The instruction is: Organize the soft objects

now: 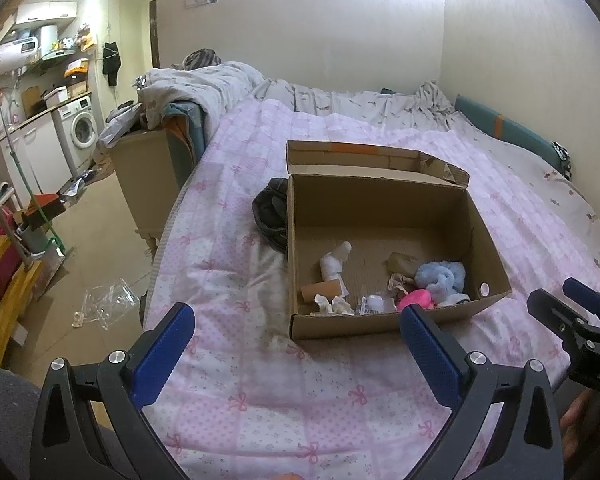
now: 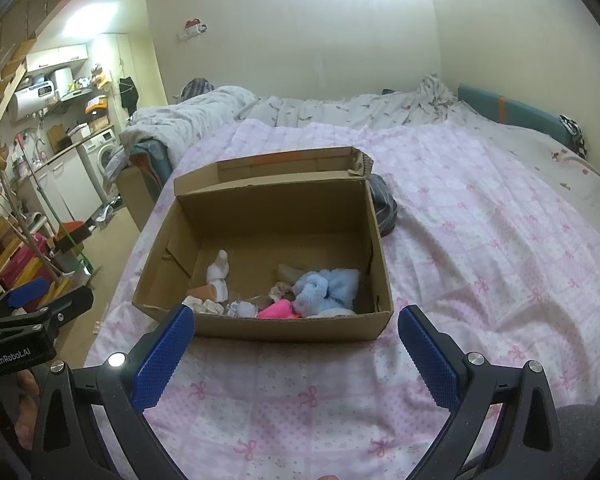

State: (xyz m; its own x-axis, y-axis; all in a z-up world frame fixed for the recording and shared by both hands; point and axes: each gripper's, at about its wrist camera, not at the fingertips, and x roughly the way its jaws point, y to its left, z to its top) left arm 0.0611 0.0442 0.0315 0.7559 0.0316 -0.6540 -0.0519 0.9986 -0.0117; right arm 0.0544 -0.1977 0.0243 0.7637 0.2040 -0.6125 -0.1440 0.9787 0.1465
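Sitting on the quilted pink bedspread (image 1: 260, 400), a corrugated cardboard box (image 1: 380, 324) holds the soft things: a fluffy blue plush (image 1: 440, 276), a glossy pink piece (image 1: 414, 300), a white sock-like roll (image 1: 334, 262) and crumpled pale scraps. The left gripper (image 1: 296, 332) and right gripper (image 2: 296, 332) hover before it, ribbed blue fingers (image 2: 164, 356) spread wide, empty. Only the left view shows clear plastic litter (image 1: 108, 304) on the floor; a dark bundle (image 2: 384, 208) lies just beside the box.
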